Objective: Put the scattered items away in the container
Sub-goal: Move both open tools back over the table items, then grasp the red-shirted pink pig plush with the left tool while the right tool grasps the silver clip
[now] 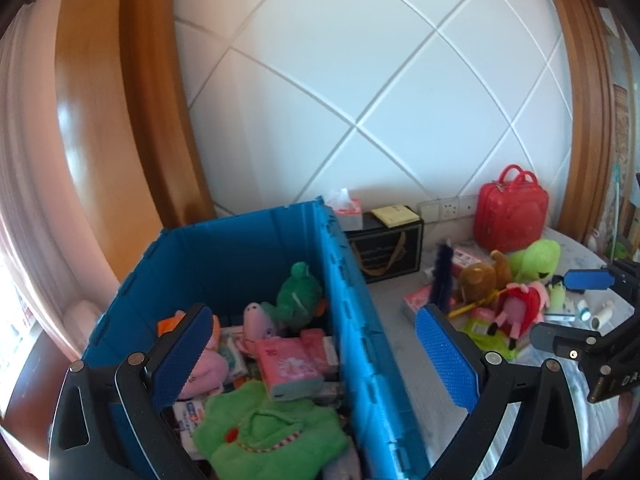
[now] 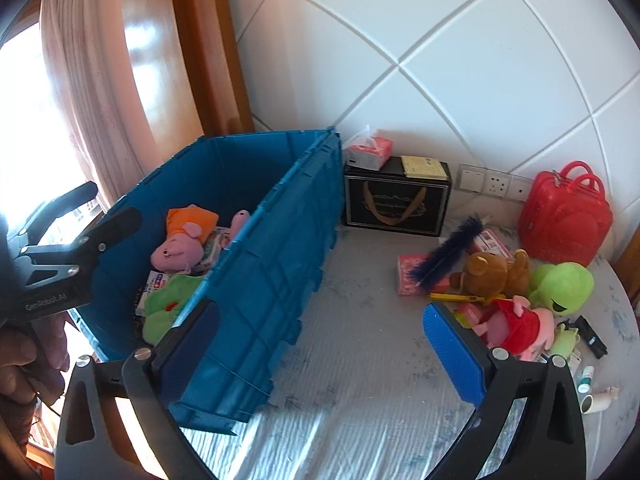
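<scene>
The blue crate (image 1: 352, 320) (image 2: 272, 248) stands on the left of the bed. It holds a dark green plush (image 1: 300, 292), a pink pig plush (image 2: 176, 252), a pink pack (image 1: 288, 364) and a green cloth (image 1: 272, 432). My left gripper (image 1: 316, 360) (image 2: 108, 204) is open and holds nothing; it hovers over the crate's right wall. To the right lies a pile: a brown bear (image 2: 492, 272), a light green frog plush (image 2: 564, 284), a pig in a red dress (image 2: 516, 328), a blue brush (image 2: 448, 252) and a pink tissue pack (image 2: 408, 276). My right gripper (image 2: 320, 348) (image 1: 556, 306) is open and holds nothing, raised over the bedsheet between crate and pile.
A red case (image 2: 564, 216), a black gift box (image 2: 396, 204) and a tissue box (image 2: 368, 152) stand along the padded wall. Small bottles (image 2: 586, 380) lie at the bed's right edge. A hand (image 2: 16, 360) holds the left gripper. A curtain (image 2: 80, 80) hangs behind the crate.
</scene>
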Motion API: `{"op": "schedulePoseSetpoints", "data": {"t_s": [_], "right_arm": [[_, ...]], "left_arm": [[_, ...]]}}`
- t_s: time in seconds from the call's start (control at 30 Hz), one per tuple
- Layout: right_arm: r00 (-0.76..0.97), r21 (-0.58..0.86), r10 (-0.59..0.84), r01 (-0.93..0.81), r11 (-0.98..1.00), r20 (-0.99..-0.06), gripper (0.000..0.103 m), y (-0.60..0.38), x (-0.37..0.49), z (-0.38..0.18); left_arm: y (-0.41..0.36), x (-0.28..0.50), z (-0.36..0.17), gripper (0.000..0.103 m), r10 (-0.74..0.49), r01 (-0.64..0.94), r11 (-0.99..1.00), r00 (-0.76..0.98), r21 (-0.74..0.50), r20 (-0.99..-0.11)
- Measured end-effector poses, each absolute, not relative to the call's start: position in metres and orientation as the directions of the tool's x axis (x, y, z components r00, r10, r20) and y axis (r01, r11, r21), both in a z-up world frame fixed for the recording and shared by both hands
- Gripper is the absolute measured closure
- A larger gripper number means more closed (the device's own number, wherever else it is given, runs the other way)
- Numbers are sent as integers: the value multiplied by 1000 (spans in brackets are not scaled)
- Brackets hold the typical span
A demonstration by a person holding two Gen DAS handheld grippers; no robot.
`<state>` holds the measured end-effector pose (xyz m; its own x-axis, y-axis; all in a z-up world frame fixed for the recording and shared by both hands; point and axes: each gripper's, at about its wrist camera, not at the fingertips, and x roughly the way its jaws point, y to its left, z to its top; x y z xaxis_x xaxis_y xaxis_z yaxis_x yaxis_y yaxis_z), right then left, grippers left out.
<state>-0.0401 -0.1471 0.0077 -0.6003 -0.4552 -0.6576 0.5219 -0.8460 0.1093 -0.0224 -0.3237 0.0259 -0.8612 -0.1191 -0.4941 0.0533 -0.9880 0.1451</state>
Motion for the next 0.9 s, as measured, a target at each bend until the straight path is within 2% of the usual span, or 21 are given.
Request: {"op": "schedulePoseSetpoints", "data": {"t_s": [0.23, 0.4, 0.63, 0.9], "right_arm": [[-623, 116, -380, 422, -899, -683, 0, -28, -55, -11], [-625, 120, -301, 315, -942, -721, 0, 68, -66, -39], [-582, 132, -148, 70, -989, -800, 0, 200, -74, -108], [-520, 130, -45, -128, -983, -853, 0, 282, -61, -180]], "left_arm": [[-219, -49, 10, 0, -34, -60, -986, -845, 157, -534], [-139, -80, -22, 0, 38, -151, -977, -815, 149, -579], [-31, -124, -73, 0, 132, -289, -943, -779, 165, -613], [60, -185, -149, 0, 177, -442, -852, -749, 282, -639]]}}
